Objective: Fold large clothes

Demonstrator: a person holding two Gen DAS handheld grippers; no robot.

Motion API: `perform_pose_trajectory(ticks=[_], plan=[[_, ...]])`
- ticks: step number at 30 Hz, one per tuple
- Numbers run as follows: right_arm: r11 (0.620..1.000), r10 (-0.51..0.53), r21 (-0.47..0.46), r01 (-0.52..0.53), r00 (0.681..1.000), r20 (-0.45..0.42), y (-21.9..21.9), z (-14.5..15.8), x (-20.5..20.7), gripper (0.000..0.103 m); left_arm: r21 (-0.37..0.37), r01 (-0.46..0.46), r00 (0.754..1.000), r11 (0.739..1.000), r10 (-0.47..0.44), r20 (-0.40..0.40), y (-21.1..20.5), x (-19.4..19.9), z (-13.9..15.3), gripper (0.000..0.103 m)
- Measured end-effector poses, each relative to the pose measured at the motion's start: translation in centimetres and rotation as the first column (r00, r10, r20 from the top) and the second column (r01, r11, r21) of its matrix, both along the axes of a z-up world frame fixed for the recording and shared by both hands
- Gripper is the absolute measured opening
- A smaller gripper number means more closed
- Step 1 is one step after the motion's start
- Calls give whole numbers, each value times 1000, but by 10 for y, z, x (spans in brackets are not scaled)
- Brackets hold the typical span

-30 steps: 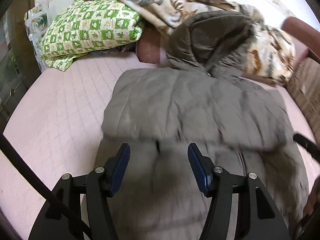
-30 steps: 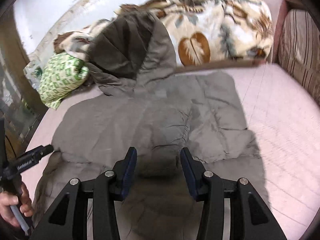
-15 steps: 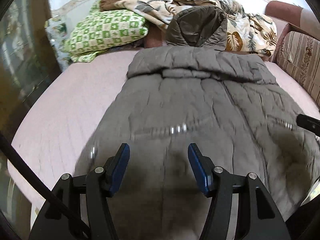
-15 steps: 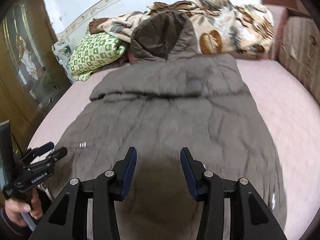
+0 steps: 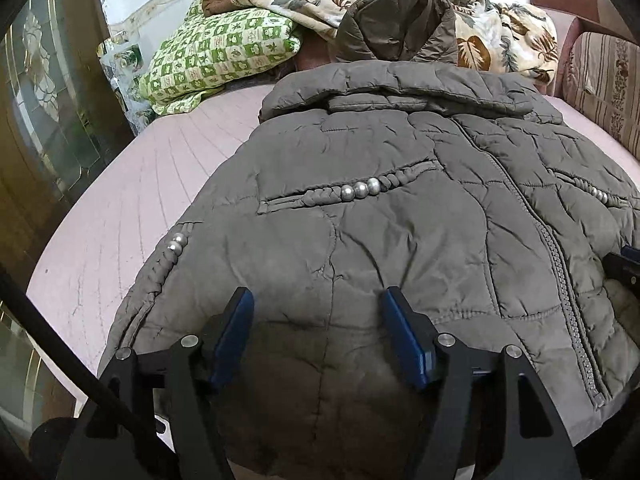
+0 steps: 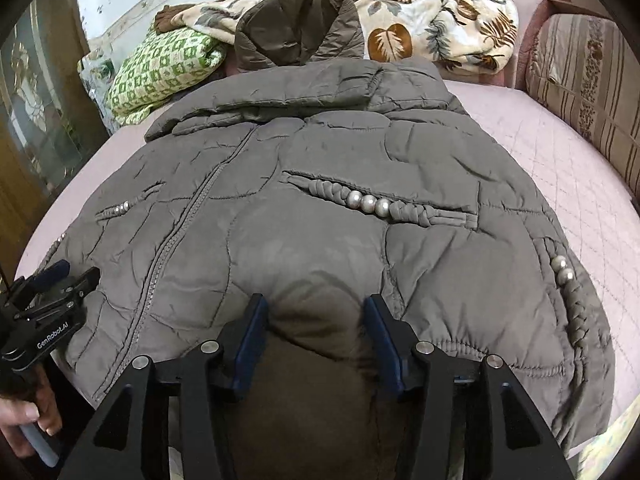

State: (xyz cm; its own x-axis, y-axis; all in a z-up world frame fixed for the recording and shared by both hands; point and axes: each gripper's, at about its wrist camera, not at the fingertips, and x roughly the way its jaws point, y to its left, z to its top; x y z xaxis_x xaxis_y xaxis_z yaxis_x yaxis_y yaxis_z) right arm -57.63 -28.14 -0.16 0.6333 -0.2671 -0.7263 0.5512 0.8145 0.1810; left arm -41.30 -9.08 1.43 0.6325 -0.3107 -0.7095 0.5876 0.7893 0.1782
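Two grippers work here. The left gripper [image 5: 318,334] has its jaws apart over the hem, pads clear of the fabric; they have just been opening, gripping nothing. The right gripper [image 6: 316,332] likewise has just widened, its pads straddling a bulge of hem that is not pinched. One quilted grey jacket [image 5: 400,220] lies front-up on the pink bedspread [image 5: 132,200], long axis running from bottom of frame to the hood [image 5: 396,24] at upper centre. Earlier only folded sleeves showed; now zipper and bead-trimmed pockets fill both views.
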Motion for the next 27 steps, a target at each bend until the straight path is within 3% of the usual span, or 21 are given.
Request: perform_pose_trajectory(ticks=[14, 20, 24, 27], plan=[[999, -8, -44, 7, 1000, -5, 7, -1, 3, 58, -1, 3, 1000, 1000, -3, 3, 3, -1, -1, 70], [999, -16, -37, 17, 1000, 11, 9, 3, 0, 58, -115, 7, 1000, 993, -5, 20, 15, -7, 22, 70], [994, -16, -105, 25, 996, 87, 29, 22, -15, 60, -137, 31, 998, 990, -22, 64, 10, -14, 31, 70], [987, 13, -162, 8, 992, 124, 45, 30, -23, 64, -122, 56, 998, 991, -50, 46, 5, -18, 28, 70]])
